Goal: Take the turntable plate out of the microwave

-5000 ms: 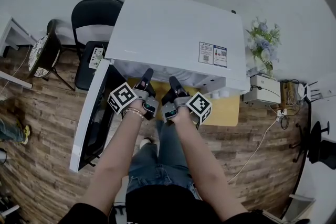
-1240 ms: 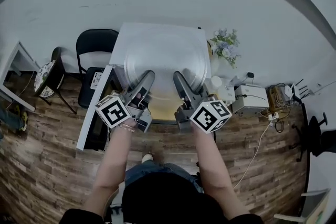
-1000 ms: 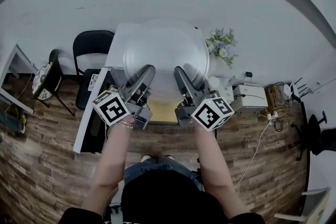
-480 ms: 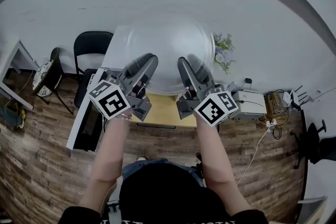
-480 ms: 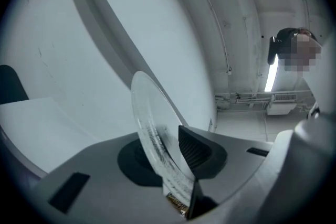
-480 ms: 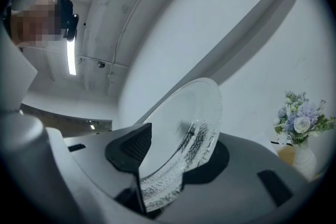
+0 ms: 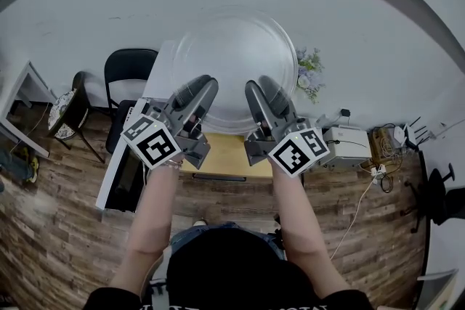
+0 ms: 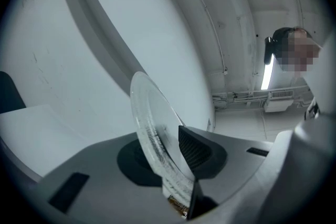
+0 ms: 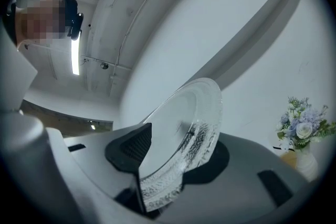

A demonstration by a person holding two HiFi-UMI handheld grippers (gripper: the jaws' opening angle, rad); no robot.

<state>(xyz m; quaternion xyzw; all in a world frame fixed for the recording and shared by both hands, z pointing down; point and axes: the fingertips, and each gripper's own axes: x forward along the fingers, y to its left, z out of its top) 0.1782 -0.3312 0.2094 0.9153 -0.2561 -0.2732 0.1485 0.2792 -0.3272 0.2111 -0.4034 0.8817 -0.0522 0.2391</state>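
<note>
- One white microwave (image 7: pixel 158 72) stands below your hands in the head view. Its single door (image 7: pixel 115 178) hangs open at 8 o'clock from the plate.
- One yellow tabletop (image 7: pixel 225 152) shows at 6 o'clock from the plate, between your two forearms.
- Two chairs sit at 9 o'clock: one black chair (image 7: pixel 131 69) just beside the microwave, and one chair with a patterned seat (image 7: pixel 62 102) farther out.
- One clear glass turntable plate (image 7: pixel 232 47) (image 8: pixel 149 118) (image 9: pixel 194 107) is out of the microwave, held in the air over it in front of the white wall.
- Two grippers carry it. Your left gripper (image 7: pixel 200 86) (image 8: pixel 168 152) is clamped on the plate's near rim at 7 o'clock, with the glass edge pinched between its two pads.
- Your right gripper (image 7: pixel 260 87) (image 9: pixel 170 157) is clamped on the same rim at 5 o'clock, glass pressed between its pads.
- One white box (image 7: pixel 349 136) rests at 4 o'clock from the plate.
- One bunch of pale flowers (image 7: pixel 309 72) (image 9: pixel 304 123) stands at 3 o'clock, just beside the plate's edge.
</note>
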